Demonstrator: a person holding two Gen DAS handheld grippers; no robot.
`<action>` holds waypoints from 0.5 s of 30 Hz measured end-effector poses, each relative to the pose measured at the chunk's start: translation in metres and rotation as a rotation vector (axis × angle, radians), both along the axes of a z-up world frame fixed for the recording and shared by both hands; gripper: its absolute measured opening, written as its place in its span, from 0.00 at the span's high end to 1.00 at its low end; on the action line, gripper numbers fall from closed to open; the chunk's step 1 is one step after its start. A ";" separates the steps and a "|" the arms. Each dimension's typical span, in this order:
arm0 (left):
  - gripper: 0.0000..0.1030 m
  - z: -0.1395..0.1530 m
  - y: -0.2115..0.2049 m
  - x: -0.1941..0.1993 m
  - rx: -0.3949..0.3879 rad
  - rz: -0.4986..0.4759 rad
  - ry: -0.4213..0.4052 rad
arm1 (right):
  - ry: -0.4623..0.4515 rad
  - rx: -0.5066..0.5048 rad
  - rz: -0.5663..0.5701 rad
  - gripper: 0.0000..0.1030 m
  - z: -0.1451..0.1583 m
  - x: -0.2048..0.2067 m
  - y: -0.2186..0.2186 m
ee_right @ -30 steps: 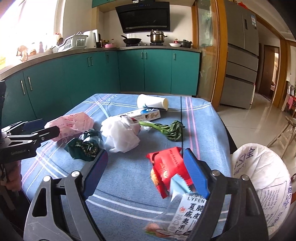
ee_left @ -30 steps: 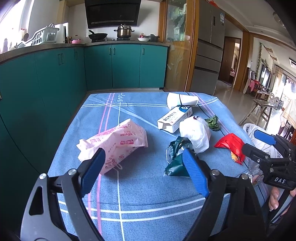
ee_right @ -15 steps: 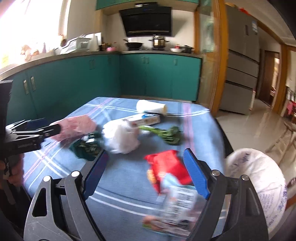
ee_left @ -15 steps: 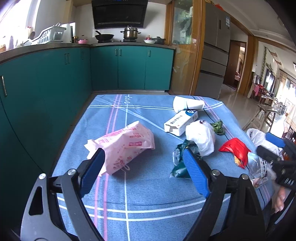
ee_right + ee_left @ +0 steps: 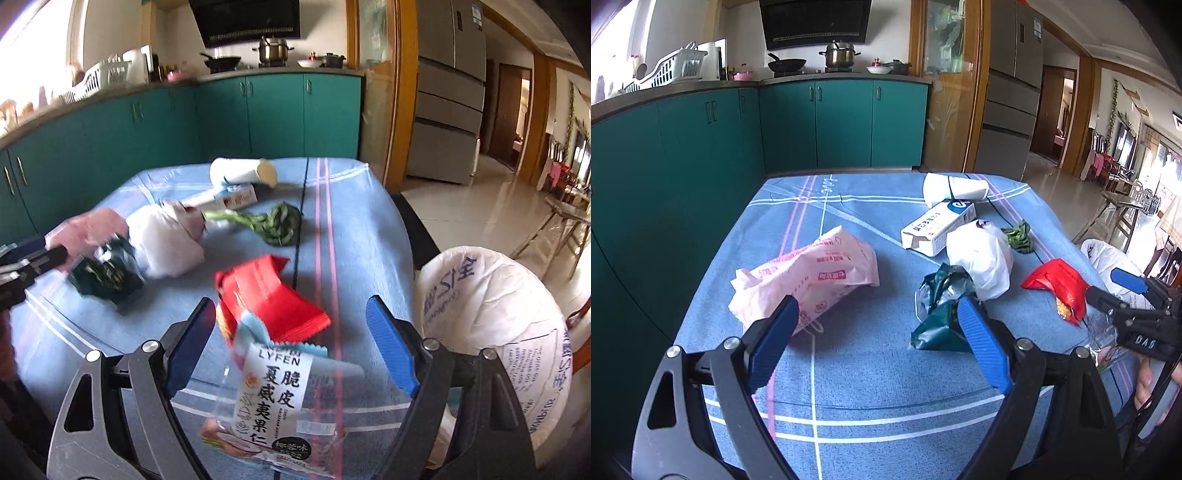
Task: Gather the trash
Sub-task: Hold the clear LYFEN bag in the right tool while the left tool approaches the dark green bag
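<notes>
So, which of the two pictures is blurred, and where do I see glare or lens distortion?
Left wrist view: sharp; the pink bag casts a soft shadow; cabinet lines bend from the fisheye. Right wrist view: motion blur on the dark green wrapper and pink bag, while the clear snack packet reads clearly; the window at upper left is blown out.

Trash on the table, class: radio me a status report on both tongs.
Left tongs open, empty, above the blue cloth. Right tongs open over clear snack packet, not gripping. Red wrapper beyond it; white bag at table's right edge.
</notes>
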State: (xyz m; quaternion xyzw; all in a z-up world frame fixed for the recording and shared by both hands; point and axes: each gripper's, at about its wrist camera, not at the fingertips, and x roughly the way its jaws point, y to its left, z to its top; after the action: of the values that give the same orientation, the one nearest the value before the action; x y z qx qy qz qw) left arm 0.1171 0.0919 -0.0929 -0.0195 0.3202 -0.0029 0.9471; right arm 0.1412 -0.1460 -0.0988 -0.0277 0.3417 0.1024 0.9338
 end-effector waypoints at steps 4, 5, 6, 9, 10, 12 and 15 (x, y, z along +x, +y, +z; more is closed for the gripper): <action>0.14 0.001 0.000 -0.002 0.001 0.000 -0.001 | 0.018 -0.028 -0.007 0.15 -0.004 -0.005 0.002; 0.14 0.002 0.001 -0.003 -0.002 -0.001 -0.004 | 0.017 -0.036 -0.010 0.10 -0.005 -0.009 0.002; 0.13 0.002 0.001 -0.004 -0.005 -0.002 -0.006 | 0.020 -0.040 -0.014 0.10 -0.006 -0.012 0.002; 0.13 0.002 0.001 -0.004 -0.009 -0.003 -0.007 | 0.053 -0.029 -0.019 0.10 -0.012 -0.015 -0.002; 0.13 0.002 0.000 -0.004 -0.010 -0.004 -0.006 | 0.074 -0.021 -0.026 0.10 -0.017 -0.015 -0.004; 0.13 0.003 0.000 -0.004 -0.011 -0.007 -0.007 | 0.096 -0.013 -0.034 0.10 -0.022 -0.015 -0.004; 0.13 0.004 -0.001 -0.005 -0.009 -0.011 -0.009 | 0.111 0.012 -0.011 0.10 -0.024 -0.018 -0.002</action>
State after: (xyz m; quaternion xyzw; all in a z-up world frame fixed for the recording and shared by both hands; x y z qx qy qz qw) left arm 0.1118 0.0905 -0.0892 -0.0222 0.3161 -0.0097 0.9484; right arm 0.1228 -0.1476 -0.1231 -0.0146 0.3925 0.1007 0.9141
